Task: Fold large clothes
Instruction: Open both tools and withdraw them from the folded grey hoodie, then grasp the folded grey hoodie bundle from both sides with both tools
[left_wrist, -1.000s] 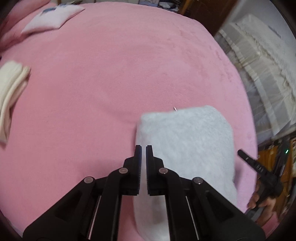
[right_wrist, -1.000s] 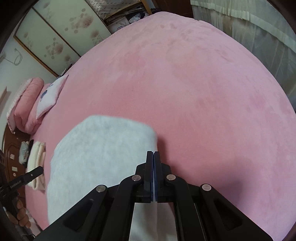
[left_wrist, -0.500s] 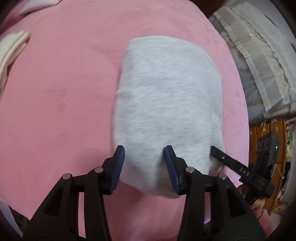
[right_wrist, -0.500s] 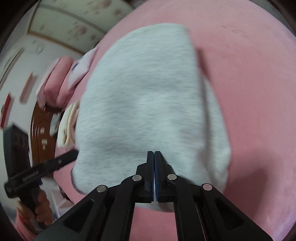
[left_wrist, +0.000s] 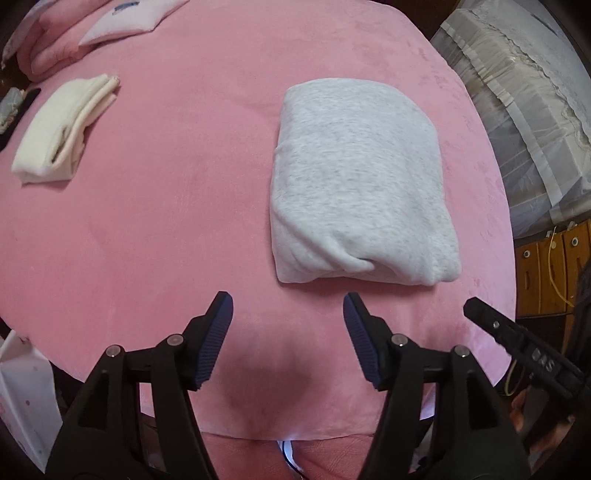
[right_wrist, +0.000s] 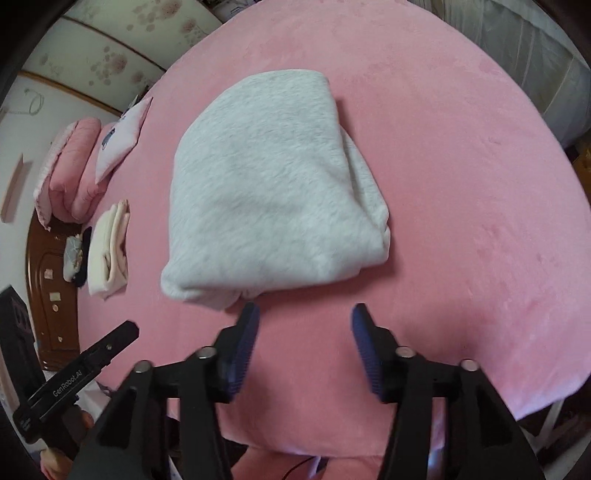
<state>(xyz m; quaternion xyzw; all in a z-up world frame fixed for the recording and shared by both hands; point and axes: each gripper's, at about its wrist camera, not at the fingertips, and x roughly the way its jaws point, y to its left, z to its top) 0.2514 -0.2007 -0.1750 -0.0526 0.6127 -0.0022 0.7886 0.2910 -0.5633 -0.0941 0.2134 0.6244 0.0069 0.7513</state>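
Garment: the light grey, soft fleece garment (left_wrist: 360, 184) lies folded into a thick rectangular bundle on the pink plush bed cover (left_wrist: 166, 221), right of centre in the left wrist view, its open layered edge facing the near side.
Change: a second ago both claws were pressed together with the grey cloth at their tips; half a second ago the bundle already lay down. Now it lies free, apart from both claws.
Left gripper (left_wrist: 288, 317): its jaws have just been opening and stand spread, nothing between them, only pink cover beneath; it sits just near of the bundle's near edge.
Right gripper (right_wrist: 304, 328): its jaws have just been opening too; they are spread and empty, with the left blue pad (right_wrist: 245, 332) close to the bundle's near edge but not touching.
Meaning: the last fold looks laid and released, so this garment appears finished. One near corner bulges slightly, so a small tidy-up may be wanted.
Surroundings: a cream folded garment (left_wrist: 62, 129) lies well apart at the far left, likely done. Beyond it, at the far left corner, lie a pink rolled quilt (right_wrist: 70, 170) and a pale pillow (left_wrist: 129, 18).
Next: probably fetch another piece of clothing.
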